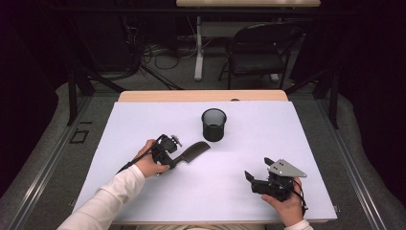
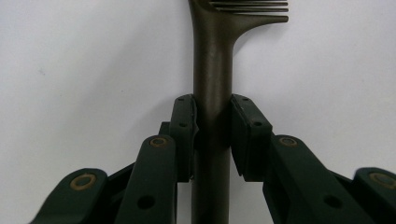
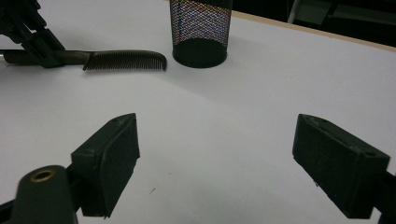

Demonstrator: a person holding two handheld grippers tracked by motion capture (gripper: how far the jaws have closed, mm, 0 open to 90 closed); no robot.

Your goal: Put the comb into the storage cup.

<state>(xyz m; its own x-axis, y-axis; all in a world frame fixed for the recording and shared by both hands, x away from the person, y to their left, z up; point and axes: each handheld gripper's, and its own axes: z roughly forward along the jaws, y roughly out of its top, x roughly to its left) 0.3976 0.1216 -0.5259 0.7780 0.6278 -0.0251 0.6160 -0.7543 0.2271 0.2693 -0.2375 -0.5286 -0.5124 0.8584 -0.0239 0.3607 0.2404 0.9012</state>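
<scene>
A dark comb point(image 1: 194, 153) lies on the white table sheet, its handle point(image 2: 212, 70) clamped between the jaws of my left gripper point(image 1: 173, 162). The comb's teeth point(image 3: 125, 60) point toward a black mesh cup point(image 1: 213, 124) standing upright just beyond it. In the left gripper view both pads point(image 2: 183, 122) press on the handle from either side. My right gripper point(image 1: 256, 176) rests at the front right of the table, open, with bare sheet between its pads point(image 3: 108, 158). The mesh cup point(image 3: 201, 29) stands ahead of it.
The white sheet point(image 1: 143, 120) covers most of the wooden table point(image 1: 201, 96). Behind the table stand a dark folding chair point(image 1: 258, 50) and a white table leg point(image 1: 198, 48), with cables on the floor.
</scene>
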